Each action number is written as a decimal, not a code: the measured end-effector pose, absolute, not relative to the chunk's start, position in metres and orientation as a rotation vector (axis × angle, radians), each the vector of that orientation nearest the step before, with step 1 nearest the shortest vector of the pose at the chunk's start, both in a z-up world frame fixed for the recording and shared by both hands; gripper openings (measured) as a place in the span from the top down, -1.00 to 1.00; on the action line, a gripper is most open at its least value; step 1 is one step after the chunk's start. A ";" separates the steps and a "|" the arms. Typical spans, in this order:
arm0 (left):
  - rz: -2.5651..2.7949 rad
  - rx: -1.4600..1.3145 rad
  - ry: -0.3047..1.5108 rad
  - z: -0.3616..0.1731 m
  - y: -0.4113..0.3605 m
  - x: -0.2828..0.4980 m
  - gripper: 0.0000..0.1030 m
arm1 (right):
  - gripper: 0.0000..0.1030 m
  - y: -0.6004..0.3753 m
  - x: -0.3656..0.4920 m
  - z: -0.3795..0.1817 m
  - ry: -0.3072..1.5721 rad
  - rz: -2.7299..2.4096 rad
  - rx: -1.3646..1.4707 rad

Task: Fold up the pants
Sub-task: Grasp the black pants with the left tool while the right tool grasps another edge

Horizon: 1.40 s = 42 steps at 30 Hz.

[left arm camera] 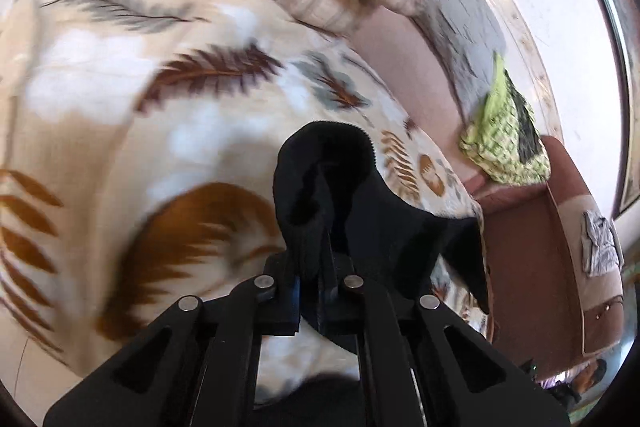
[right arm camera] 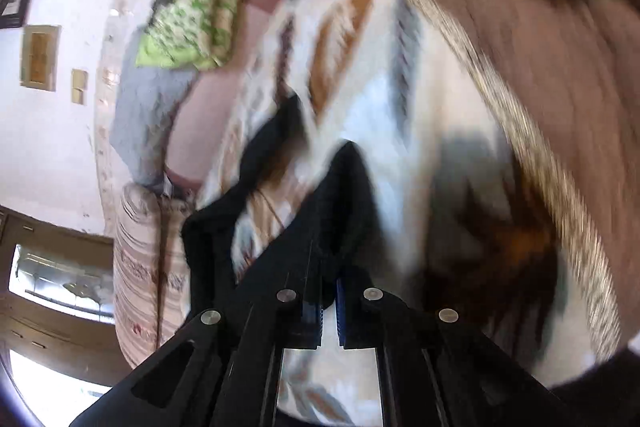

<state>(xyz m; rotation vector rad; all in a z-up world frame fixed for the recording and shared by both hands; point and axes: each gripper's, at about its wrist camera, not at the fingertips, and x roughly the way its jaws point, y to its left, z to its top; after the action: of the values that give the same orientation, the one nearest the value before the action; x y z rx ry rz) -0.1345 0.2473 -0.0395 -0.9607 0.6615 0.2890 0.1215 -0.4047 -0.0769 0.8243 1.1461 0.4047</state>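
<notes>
- The left hand-held gripper (left arm camera: 316,259) was clamped on a bunched fold of the black pants (left arm camera: 332,187), lifted above the blanket (left arm camera: 120,99).
- From that grip the cloth rose in a rounded hump and trailed off to the right, over the blanket's edge.
- The right hand-held gripper (right arm camera: 330,291) was closed on another part of the pants (right arm camera: 348,195), its jaws drawn nearly together around the cloth.
- In the right view a dark strip of pants sagged to the left, above the leaf-printed blanket (right arm camera: 400,99).
- A green cloth (left arm camera: 504,143) lay on the sofa (left arm camera: 520,239), well apart from the pants.
</notes>
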 end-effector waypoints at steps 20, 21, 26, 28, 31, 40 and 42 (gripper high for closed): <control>0.134 -1.256 0.790 -0.059 0.229 -0.124 -0.22 | -0.37 -0.345 0.194 -0.038 0.940 0.638 0.871; 0.127 -1.267 0.795 -0.063 0.229 -0.120 -0.22 | -0.37 -0.341 0.194 -0.036 0.942 0.641 0.848; 0.117 -1.296 0.842 -0.080 0.225 -0.107 -0.22 | -0.37 -0.342 0.189 -0.034 0.945 0.648 0.808; 0.119 -1.298 0.830 -0.081 0.223 -0.110 -0.22 | -0.37 -0.349 0.189 -0.037 0.944 0.634 0.844; 0.112 -1.275 0.826 -0.077 0.220 -0.108 0.98 | -0.38 -0.354 0.196 -0.046 0.954 0.626 0.917; 0.106 -1.182 0.780 -0.054 0.215 -0.104 0.95 | -0.42 -0.337 0.226 -0.074 1.079 0.570 1.005; 0.100 -1.174 0.755 -0.044 0.217 -0.103 0.95 | -0.42 -0.331 0.233 -0.076 1.099 0.526 0.957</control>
<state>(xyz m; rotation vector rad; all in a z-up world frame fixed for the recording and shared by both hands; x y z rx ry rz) -0.1033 0.2170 -0.0436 -1.1740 0.7555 0.1001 0.2328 -0.3312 -0.0764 0.9570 1.0992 0.5257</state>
